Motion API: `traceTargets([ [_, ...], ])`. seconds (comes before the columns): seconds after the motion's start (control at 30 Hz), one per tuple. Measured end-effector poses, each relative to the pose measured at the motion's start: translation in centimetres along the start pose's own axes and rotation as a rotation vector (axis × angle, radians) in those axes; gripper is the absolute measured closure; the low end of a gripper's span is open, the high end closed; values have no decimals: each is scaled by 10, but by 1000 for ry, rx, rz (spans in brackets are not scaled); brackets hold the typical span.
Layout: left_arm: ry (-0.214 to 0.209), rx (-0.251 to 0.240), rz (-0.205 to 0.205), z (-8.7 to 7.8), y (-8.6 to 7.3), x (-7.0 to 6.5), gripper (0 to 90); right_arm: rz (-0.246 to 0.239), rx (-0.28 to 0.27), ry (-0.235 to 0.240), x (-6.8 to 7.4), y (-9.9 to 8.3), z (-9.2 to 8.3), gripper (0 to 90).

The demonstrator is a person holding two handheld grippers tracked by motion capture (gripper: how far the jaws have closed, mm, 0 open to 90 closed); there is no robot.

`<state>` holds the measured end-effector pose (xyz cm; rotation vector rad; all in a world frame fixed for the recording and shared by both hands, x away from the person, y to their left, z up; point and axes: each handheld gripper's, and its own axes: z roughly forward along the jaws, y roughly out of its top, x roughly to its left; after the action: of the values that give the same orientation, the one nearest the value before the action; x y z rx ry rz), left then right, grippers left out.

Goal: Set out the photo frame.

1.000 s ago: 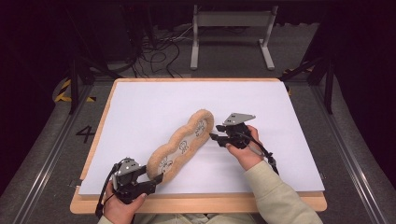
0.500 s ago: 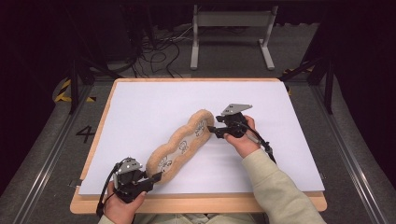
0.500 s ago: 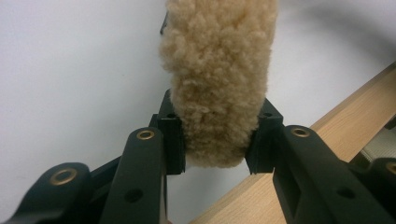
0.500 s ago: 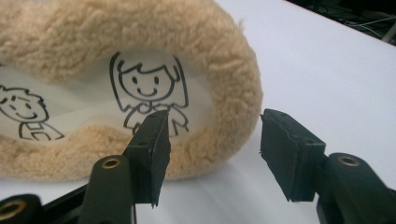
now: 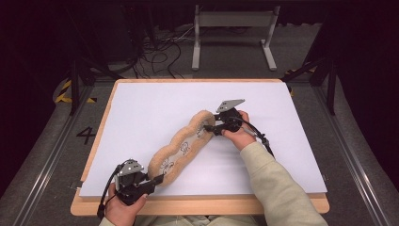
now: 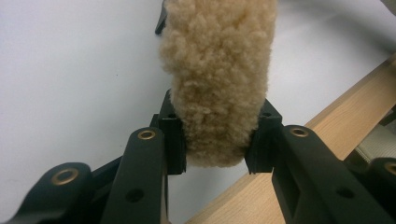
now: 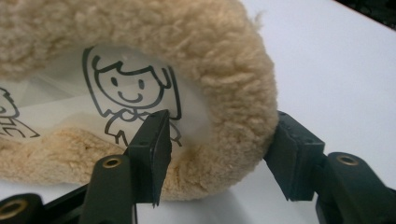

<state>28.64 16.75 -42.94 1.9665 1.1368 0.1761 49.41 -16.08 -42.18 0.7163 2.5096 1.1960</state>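
**So, two tongs hold one fuzzy pouch**

Big first: the counter (image 5: 141, 108) has a white top and a wood edge. On it lies a long, fuzzy tan pouch (image 5: 181, 146). It runs slantwise from the near left toward the middle, with a clear window showing little drawn faces.

Next, the left tongs (image 5: 157, 179) squeeze the near end of the pouch, close to the wood edge. That grip likely keeps the end from sliding.

Last, the right tongs (image 5: 210, 128) sit at the far end. One tip rests on the clear window, the other outside the fuzzy rim. They look about to pinch that rim, but are not tight yet.
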Motion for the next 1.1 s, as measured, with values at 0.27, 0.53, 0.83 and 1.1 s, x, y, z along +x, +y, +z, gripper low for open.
traceTargets([
  [0.27, -7, 6, 9, 0, 1, -1, 667, -39, -23, -10, -9, -4, -5, 655],
  [0.53, -24, 11, 4, 1, 1, 0, 668, -23, -46, 36, -16, -1, -2, 597],
  [0.83, -23, 9, 7, 0, 2, -2, 672, -38, -23, 18, -14, 3, -6, 709],
  [1.1, -38, -35, 9, -2, 13, 2, 671, 10, -26, -50, -9, -1, -32, 708],
])
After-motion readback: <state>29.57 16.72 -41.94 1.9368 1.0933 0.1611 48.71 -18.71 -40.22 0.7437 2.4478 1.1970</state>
